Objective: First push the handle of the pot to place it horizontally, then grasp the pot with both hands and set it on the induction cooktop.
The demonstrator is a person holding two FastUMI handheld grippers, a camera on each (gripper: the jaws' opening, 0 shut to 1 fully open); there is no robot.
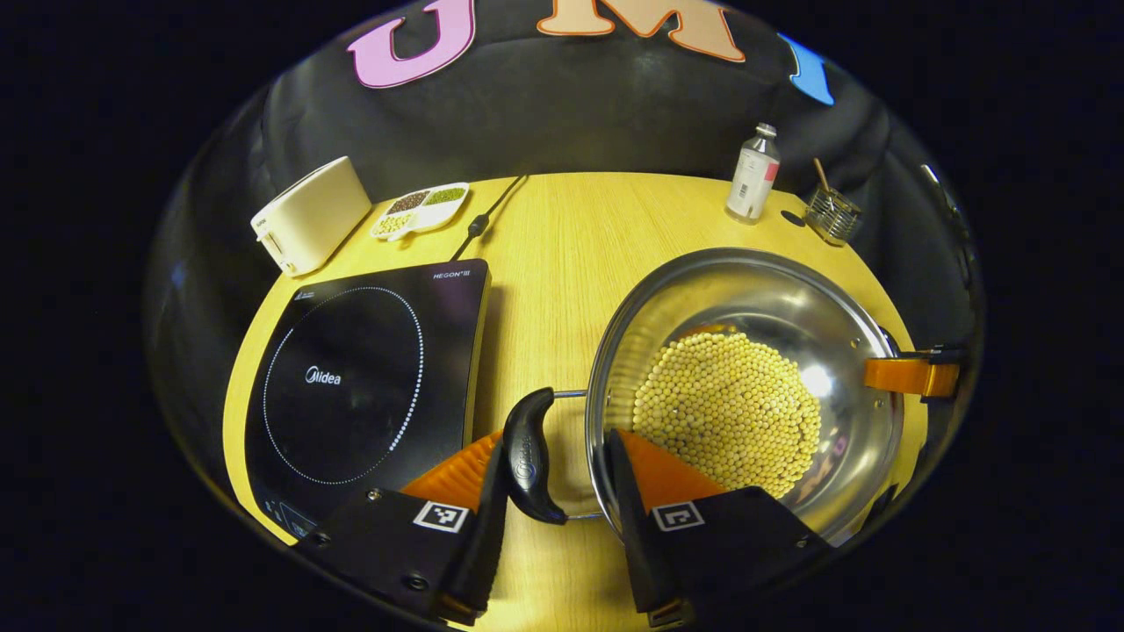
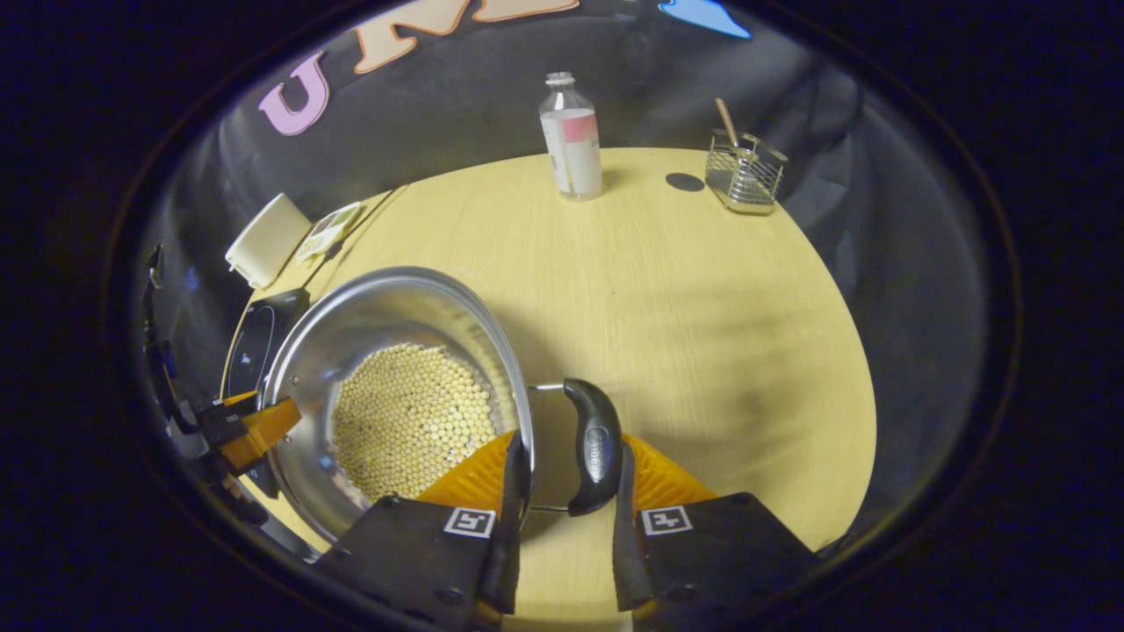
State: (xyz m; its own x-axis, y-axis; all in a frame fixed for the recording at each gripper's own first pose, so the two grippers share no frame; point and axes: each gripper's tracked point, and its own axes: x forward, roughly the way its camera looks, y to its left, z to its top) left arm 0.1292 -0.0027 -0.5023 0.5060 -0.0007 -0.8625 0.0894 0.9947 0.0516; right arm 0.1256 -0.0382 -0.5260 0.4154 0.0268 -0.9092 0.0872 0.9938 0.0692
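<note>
Your shiny round steel pot sits on the wooden surface just right of the black induction cooktop, loaded with pale beans, so I'd guess it's heavy and slick. Go for the black side handles. Your left tool straddles the near handle, jaws partly open, not pinching yet. Right tool brackets the far handle, nearly closed on it. The handles stick out sideways, toward and away from the cooktop, and look level.
</note>
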